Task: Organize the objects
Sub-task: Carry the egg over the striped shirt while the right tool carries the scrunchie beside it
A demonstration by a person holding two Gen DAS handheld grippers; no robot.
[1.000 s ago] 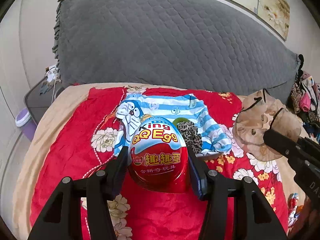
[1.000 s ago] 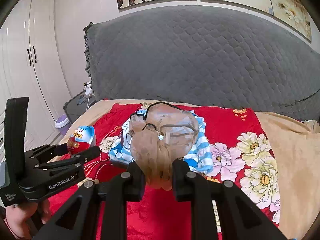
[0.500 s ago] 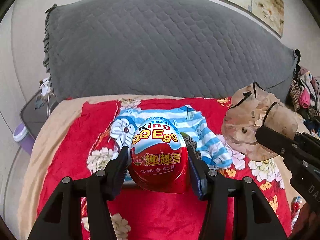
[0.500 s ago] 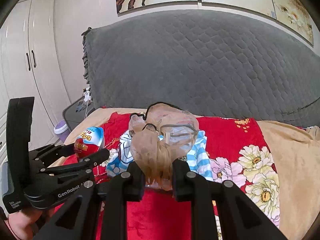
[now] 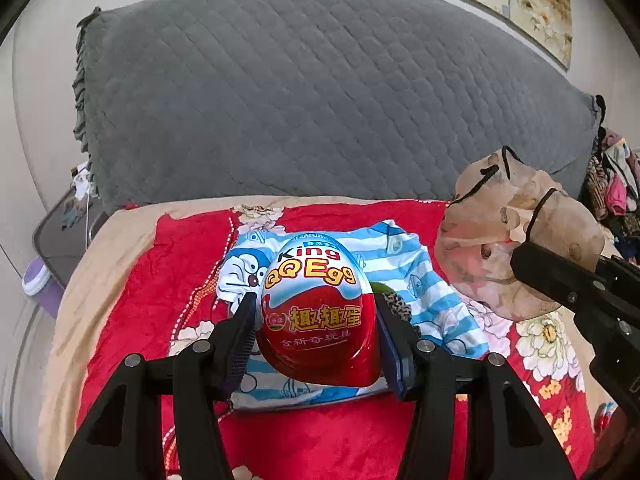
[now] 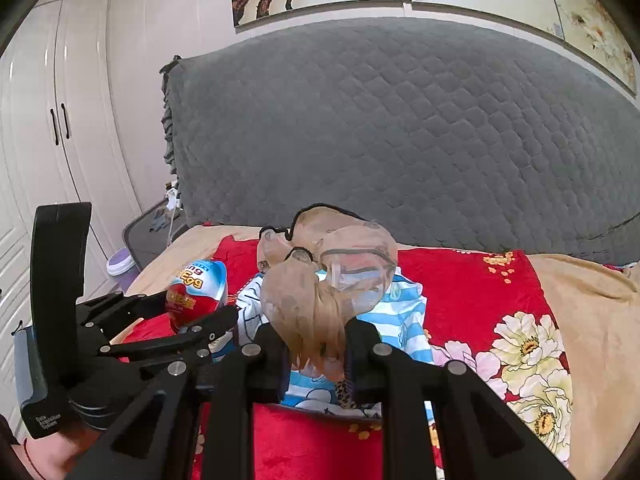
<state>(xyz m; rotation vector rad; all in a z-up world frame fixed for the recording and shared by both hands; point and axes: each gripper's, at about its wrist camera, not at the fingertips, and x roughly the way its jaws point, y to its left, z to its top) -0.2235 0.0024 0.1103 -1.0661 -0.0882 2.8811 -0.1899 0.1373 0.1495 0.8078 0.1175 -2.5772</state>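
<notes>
My left gripper (image 5: 316, 340) is shut on a red and blue toy egg (image 5: 318, 312) marked "King QQ Egg" and holds it above the bed. The egg also shows in the right wrist view (image 6: 198, 292), held in the left gripper (image 6: 192, 316). My right gripper (image 6: 316, 344) is shut on a bunched tan sheer garment with black trim (image 6: 320, 276) and holds it in the air. The garment shows at the right of the left wrist view (image 5: 516, 232). A blue and white striped Doraemon shirt (image 5: 412, 276) lies on the red floral blanket (image 5: 160, 280) below both grippers.
A leopard-print cloth (image 5: 396, 308) lies on the shirt. A grey quilted headboard (image 5: 320, 100) stands behind the bed. A grey side table (image 5: 64, 224) and a purple bin (image 5: 36, 284) sit at the left. Clothes (image 5: 616, 188) are piled at the right. White wardrobes (image 6: 48, 120) stand left.
Both grippers have risen and tilted up with their loads still held. The shirt and blanket sit lower in both views, and the two grippers are closer together.
</notes>
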